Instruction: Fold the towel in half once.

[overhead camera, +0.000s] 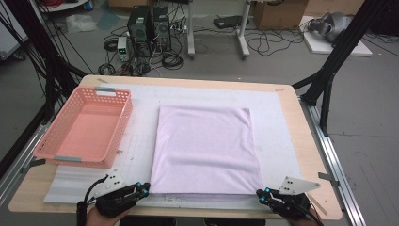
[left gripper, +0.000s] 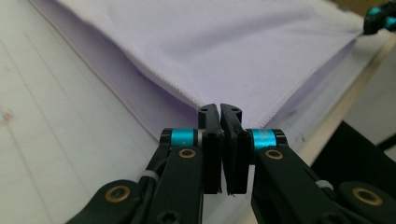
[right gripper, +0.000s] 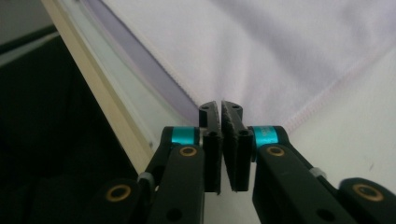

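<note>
Your left gripper (overhead camera: 145, 189) and right gripper (overhead camera: 261, 193) each have jaws pressed together at a near corner of the folded lilac cloth (overhead camera: 205, 148) on the white mat (overhead camera: 277, 127). An empty pink plastic basket (overhead camera: 120, 127) sits left, apart.

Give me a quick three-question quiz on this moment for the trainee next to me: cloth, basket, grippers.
1. True or false: the pink basket has cloth in it.
2. The left gripper is at which corner of the lilac cloth? A near left, B far left, C far right.
3. How do the right gripper jaws stand?

Key: 1 false, it looks empty. 2 A. 3 Closed together at the cloth's near right corner; whether fabric is pinched between them is not clear.
</note>
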Demonstrator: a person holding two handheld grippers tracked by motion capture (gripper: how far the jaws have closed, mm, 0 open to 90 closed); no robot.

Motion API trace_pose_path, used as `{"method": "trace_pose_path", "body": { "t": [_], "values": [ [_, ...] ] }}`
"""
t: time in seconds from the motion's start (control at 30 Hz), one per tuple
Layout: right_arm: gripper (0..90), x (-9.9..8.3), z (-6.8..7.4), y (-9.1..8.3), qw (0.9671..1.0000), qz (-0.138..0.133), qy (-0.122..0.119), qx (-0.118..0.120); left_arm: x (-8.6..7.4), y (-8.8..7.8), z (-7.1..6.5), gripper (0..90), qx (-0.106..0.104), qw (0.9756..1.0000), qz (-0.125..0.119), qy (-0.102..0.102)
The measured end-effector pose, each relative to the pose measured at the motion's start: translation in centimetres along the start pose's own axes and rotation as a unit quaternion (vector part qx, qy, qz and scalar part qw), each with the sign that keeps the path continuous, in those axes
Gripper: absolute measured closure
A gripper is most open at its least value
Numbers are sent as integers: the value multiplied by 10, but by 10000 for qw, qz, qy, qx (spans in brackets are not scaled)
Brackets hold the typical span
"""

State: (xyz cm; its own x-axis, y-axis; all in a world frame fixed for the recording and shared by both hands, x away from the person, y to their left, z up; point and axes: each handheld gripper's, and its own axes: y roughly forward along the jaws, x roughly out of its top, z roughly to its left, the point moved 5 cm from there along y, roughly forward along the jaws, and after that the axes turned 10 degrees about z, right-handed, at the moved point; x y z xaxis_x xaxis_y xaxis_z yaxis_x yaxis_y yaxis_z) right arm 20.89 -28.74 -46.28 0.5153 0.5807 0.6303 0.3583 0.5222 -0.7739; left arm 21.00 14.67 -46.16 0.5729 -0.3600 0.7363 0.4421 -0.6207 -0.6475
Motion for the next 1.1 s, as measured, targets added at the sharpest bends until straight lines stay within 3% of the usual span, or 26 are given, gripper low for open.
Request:
{"method": "trace_pose_path", "body": {
  "t": [0.07,0.17,0.2,0.3,0.37,0.47,0.53,0.6,0.67,0.73,0.77,0.83,0.9,0.97,1.1],
  "values": [
    [678,-2,-3,-1,9997,-66,219,10,1,-1,4,640,67,9998,-70,-196],
    [621,3,-10,-15,9956,-690,631,22,6,-10,12,535,178,9979,-427,-450],
    [622,3,-13,-18,9943,-766,733,-78,6,-11,15,514,228,9975,-442,-505],
    [610,-1,-19,-10,9927,-471,1014,-459,3,-6,23,491,340,9962,-353,-717],
    [598,-3,-19,0,9926,-296,1087,-453,1,0,27,488,322,9959,-234,-812],
    [551,-4,-15,14,9933,100,1087,-380,-1,11,29,487,232,9956,-40,-909],
    [558,-3,-11,17,9932,262,977,-583,-2,18,27,486,134,9952,106,-964],
    [566,-2,-10,18,9925,307,982,-656,-4,21,23,474,133,9962,135,-851],
    [606,-2,-10,17,9915,315,1064,-681,-5,21,19,489,104,9967,153,-788],
    [728,-2,-10,16,9904,342,1187,-621,-7,21,14,520,129,9975,169,-680],
    [804,-2,-10,16,9908,335,1211,-501,-7,22,12,553,171,9979,200,-598],
    [843,-2,-8,17,9925,307,1108,-414,-8,22,9,688,311,9984,264,-400],
    [855,-2,-8,16,9926,301,1114,-375,-8,22,8,859,150,9978,350,-535],
    [860,-2,-8,15,9927,312,1115,-325,-7,20,7,869,112,9978,437,-489],
    [862,0,-3,6,9936,221,1089,-225,-5,6,9,872,-142,9971,309,-685]
  ]
}}
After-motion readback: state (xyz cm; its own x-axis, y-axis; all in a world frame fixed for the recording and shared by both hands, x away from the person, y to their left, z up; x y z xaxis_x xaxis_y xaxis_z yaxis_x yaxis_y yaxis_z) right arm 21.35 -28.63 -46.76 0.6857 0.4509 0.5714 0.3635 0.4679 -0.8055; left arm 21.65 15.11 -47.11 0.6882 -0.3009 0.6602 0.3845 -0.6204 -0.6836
